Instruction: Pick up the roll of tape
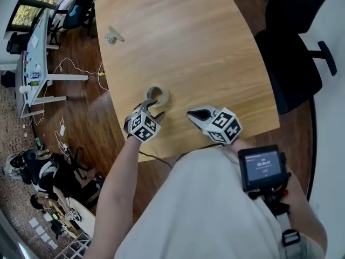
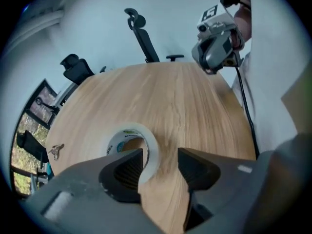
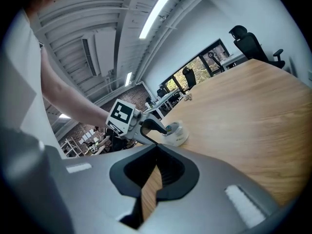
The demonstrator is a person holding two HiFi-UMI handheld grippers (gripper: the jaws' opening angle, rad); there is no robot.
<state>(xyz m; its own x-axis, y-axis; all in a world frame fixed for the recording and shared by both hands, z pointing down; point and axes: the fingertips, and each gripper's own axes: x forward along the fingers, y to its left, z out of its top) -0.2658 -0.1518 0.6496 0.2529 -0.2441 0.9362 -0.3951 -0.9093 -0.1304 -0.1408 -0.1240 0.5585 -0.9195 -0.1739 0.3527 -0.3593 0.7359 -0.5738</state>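
The roll of tape (image 1: 158,95) (image 2: 152,143) (image 3: 176,133) lies flat on the round wooden table (image 1: 205,47), close to its near edge. My left gripper (image 1: 156,109) (image 2: 161,156) points steeply down over the roll and is open. One jaw stands over the roll's hole and the other outside its wall, and neither pad presses on it. In the right gripper view the left gripper (image 3: 151,126) shows just above the roll. My right gripper (image 1: 193,115) (image 3: 157,147) hovers to the right of the roll, shut and holding nothing.
A bunch of keys (image 1: 113,35) (image 2: 56,151) lies at the table's far left. A black office chair (image 1: 294,53) stands by the right rim. The table's near edge runs just under both grippers. Desks and cables fill the floor on the left.
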